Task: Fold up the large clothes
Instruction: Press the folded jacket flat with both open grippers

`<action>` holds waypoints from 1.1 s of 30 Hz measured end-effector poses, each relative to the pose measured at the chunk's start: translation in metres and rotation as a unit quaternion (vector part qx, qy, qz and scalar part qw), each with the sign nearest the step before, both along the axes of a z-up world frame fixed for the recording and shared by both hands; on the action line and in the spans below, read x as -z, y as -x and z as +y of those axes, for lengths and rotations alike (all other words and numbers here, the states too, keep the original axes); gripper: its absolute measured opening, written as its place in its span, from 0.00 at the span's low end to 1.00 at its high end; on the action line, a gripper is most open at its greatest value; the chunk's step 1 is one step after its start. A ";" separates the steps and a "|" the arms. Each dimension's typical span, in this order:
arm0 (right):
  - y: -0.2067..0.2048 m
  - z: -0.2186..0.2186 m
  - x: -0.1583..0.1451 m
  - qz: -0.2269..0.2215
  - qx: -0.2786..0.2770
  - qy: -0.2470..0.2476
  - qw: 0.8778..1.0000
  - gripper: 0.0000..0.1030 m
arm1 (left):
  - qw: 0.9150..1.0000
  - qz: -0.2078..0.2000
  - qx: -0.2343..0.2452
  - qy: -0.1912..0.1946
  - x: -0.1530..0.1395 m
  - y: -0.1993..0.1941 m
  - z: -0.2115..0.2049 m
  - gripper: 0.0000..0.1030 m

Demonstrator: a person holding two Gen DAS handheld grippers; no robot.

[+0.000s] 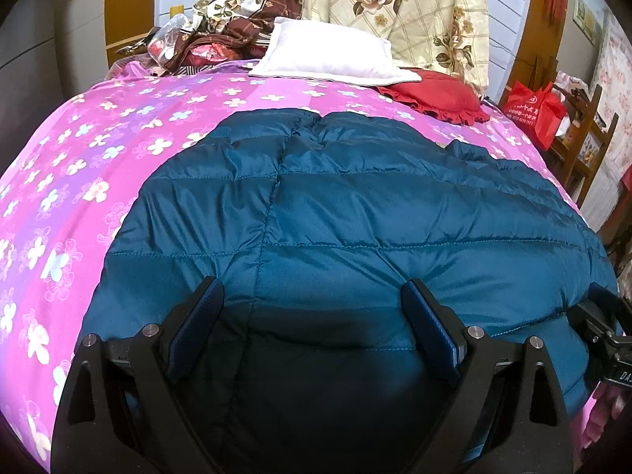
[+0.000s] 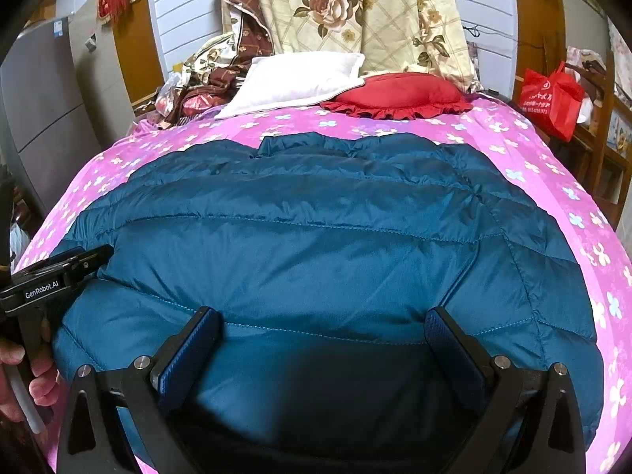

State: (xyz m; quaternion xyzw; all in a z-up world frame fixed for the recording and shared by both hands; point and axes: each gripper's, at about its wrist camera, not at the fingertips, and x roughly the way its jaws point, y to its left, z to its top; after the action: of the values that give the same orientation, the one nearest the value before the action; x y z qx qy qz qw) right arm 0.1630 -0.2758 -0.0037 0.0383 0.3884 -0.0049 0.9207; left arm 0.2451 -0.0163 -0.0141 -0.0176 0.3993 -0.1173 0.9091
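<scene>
From my left wrist camera I see the pink flowered bedspread (image 1: 79, 181) filling the left side, its near corner lost in the lens edge. At the far left head of the bed sits a jumble of patterned fabric (image 1: 221, 19) with a crinkled plastic bag (image 1: 166, 35) whose contents I cannot make out. My left gripper (image 1: 312, 296) is spread wide, its blue pads (image 1: 197, 328) apart and holding nothing, hovering over the near hem of the teal quilted jacket (image 1: 335, 205). The jacket lies flat across the middle of the bed; its nearest part falls into shadow under the gripper, so I cannot tell whether the pads touch it. Beyond it lie a white pillow (image 1: 328, 55) and a red frilled cushion (image 1: 438, 98), the pillow overlapping the cushion's left edge. A floral cream quilt (image 1: 399, 12) hangs behind them, cut off at the top.

From the right wrist camera, the other gripper's body shows at the left edge, its fingertips hidden against the jacket. My right gripper (image 2: 322, 328) is likewise released, pads wide over the jacket's lower edge. A red shopping bag (image 2: 553, 98) sits on a wooden rack (image 2: 604, 150) at far right, its print unreadable.
</scene>
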 end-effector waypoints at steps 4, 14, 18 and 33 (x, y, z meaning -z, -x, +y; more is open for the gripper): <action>-0.001 0.000 0.000 0.008 0.001 0.002 1.000 1.00 | 1.000 0.000 0.000 0.000 0.000 0.000 0.000 0.90; 0.000 0.002 -0.001 -0.003 0.007 0.001 1.000 1.00 | 1.000 0.010 0.001 0.014 0.001 -0.002 0.001 0.91; 0.001 0.002 -0.001 -0.007 0.012 0.000 1.000 1.00 | 1.000 0.012 0.001 0.026 0.001 -0.003 0.004 0.91; 0.001 0.003 0.000 -0.002 0.011 0.008 1.000 1.00 | 1.000 0.020 0.000 0.017 0.001 -0.004 0.001 0.92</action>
State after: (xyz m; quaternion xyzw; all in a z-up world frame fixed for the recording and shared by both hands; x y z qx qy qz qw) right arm 0.1625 -0.2728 -0.0041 0.0349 0.3860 -0.0177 0.9217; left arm 0.2490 -0.0150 -0.0150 -0.0352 0.4156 -0.1233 0.9004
